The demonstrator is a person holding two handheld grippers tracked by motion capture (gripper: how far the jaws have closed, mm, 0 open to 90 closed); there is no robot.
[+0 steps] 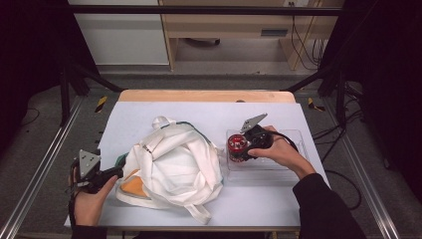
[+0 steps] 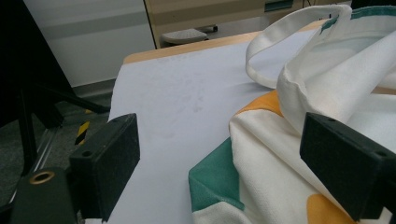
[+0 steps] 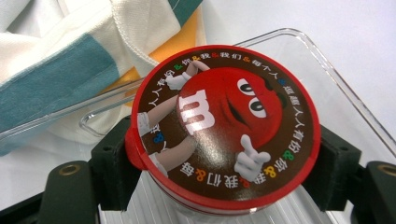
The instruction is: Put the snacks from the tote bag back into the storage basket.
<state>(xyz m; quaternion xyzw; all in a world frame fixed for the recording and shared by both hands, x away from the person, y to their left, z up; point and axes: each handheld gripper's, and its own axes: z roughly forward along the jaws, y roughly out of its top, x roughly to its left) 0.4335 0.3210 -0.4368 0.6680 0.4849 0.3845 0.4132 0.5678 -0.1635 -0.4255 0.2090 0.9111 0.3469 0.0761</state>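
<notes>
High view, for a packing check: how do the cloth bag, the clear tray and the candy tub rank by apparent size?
1. Cloth bag, largest.
2. Clear tray.
3. Candy tub, smallest, standing in the tray.

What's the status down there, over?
Right gripper clamped on red-lidded candy tub in clear tray. Left gripper open beside cloth bag. Nothing blocking.

The left hand (image 1: 88, 199) sits at the near left, forearm entering from the near edge, its left claw (image 1: 118, 172) pointing right with jaws spread wide and nothing pressed between them. The right hand (image 1: 283, 152), dark-sleeved, reaches in from the near right; its right claw (image 1: 238, 149) points left, jaws apparently clamped on a round red-lidded tub (image 3: 224, 126).
</notes>
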